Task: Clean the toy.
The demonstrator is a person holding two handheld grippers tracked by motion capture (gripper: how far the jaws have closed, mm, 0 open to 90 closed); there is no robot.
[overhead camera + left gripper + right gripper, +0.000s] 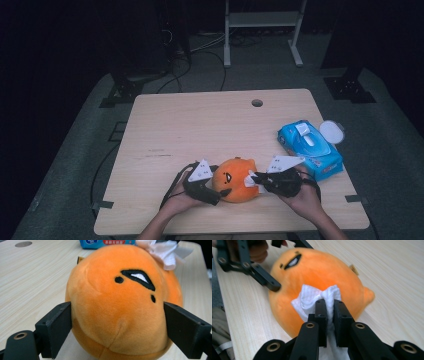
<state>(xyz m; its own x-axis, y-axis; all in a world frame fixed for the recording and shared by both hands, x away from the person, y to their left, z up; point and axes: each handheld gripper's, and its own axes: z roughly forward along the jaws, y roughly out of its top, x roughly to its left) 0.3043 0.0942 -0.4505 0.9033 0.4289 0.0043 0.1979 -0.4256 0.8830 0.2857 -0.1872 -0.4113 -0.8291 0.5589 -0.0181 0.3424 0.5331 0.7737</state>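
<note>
An orange round plush toy (235, 180) with a stitched face lies near the table's front edge. My left gripper (220, 184) holds it from the left. In the left gripper view its two black jaws press on the toy's (117, 305) sides. My right gripper (257, 180) comes in from the right, shut on a crumpled white wipe (250, 178). In the right gripper view the jaws (330, 312) pinch the wipe (312, 300) against the toy's (312, 270) side, below the face. One left gripper finger (272, 285) digs into the plush there. The wipe (162, 252) shows at the toy's far top.
A blue pack of wet wipes (310, 147) with its round lid (331, 131) flipped open lies at the right, just beyond my right hand. The wooden table (200, 120) has a cable hole (257, 103) at the back. A white frame (262, 20) stands on the floor behind.
</note>
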